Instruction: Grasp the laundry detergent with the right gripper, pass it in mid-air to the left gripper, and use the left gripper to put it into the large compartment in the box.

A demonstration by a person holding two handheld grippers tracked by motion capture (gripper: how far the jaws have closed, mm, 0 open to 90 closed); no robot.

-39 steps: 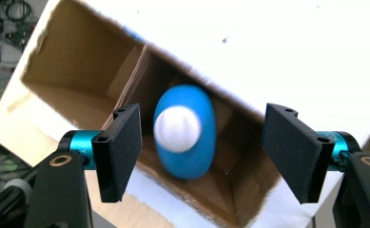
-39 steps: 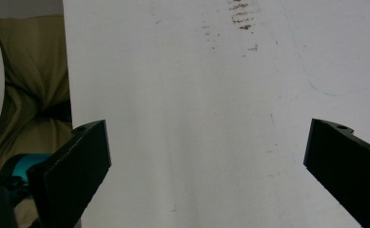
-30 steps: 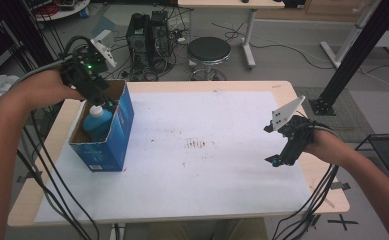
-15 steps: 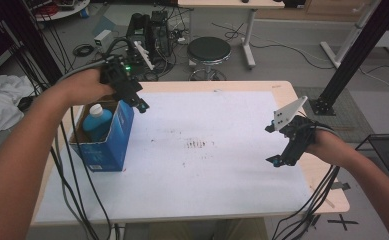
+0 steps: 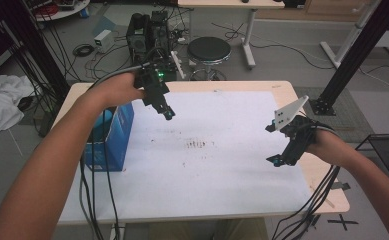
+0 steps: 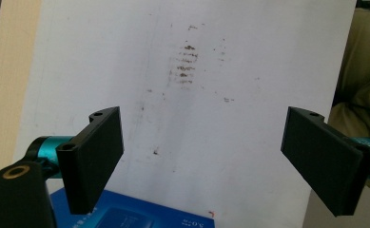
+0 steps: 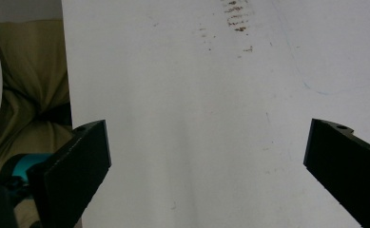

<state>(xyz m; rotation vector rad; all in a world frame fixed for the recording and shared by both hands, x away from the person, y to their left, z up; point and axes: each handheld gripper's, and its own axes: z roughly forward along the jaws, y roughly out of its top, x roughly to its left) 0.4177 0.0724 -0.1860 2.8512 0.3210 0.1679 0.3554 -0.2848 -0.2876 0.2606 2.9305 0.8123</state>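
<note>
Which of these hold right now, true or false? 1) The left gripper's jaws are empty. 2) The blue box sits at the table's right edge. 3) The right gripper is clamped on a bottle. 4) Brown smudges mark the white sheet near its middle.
1) True. The left gripper hangs over the white sheet with nothing between its jaws, which have just been opening.
2) False. The blue box stands at the left side of the table, partly behind the person's left forearm.
3) False. The right gripper has its jaws wide apart over bare sheet, holding nothing.
4) True. The brown smudges lie near the sheet's middle, between the two grippers.
</note>
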